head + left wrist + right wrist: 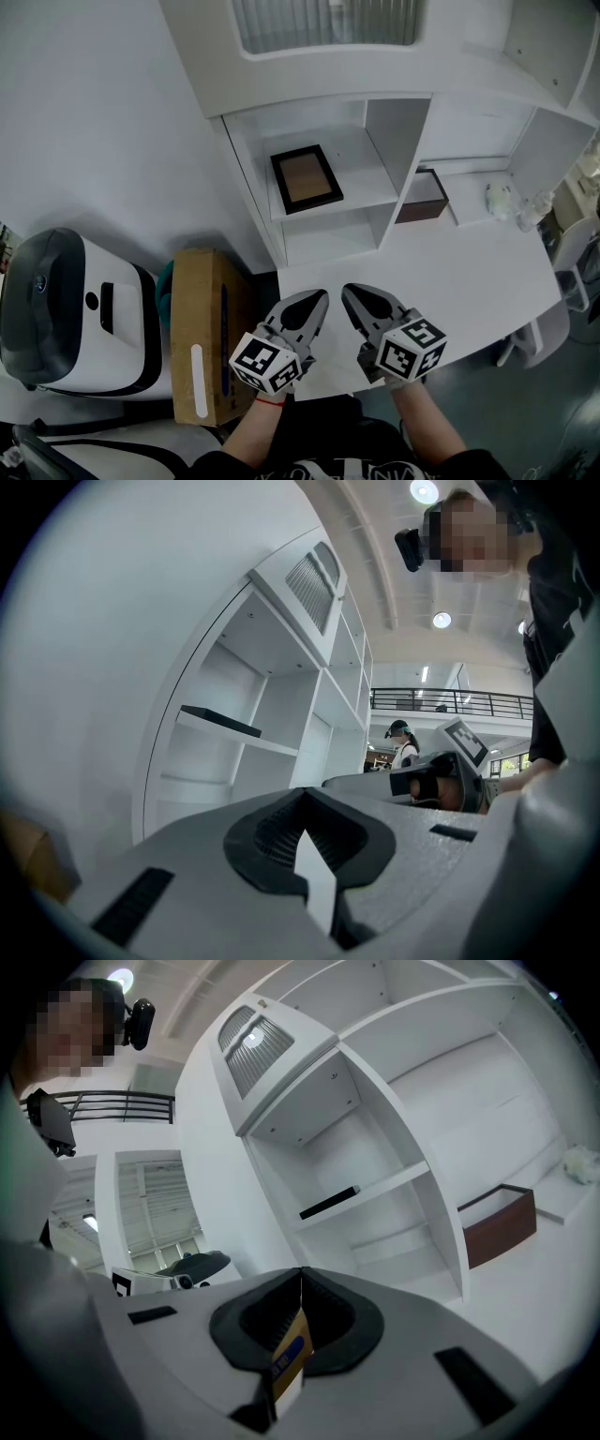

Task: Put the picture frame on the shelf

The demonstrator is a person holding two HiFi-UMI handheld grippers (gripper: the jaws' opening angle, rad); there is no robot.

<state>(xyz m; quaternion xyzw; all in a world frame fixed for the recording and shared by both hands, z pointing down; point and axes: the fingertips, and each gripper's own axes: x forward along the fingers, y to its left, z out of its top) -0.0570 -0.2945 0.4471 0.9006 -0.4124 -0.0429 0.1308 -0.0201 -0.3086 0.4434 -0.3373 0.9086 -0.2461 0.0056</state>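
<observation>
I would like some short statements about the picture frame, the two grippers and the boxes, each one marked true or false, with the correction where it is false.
1. The picture frame lies flat on a shelf of the white shelf unit. True.
2. The right gripper holds the picture frame. False: its jaws are shut together, and the frame is apart from it, on the shelf.
3. A brown box stands on the white desk, to the right of the frame's compartment. True.
4. The cardboard box stands on the white desk. False: it stands lower down, beside the desk's left edge.
5. The left gripper has its jaws wide apart. False: they are shut.
</observation>
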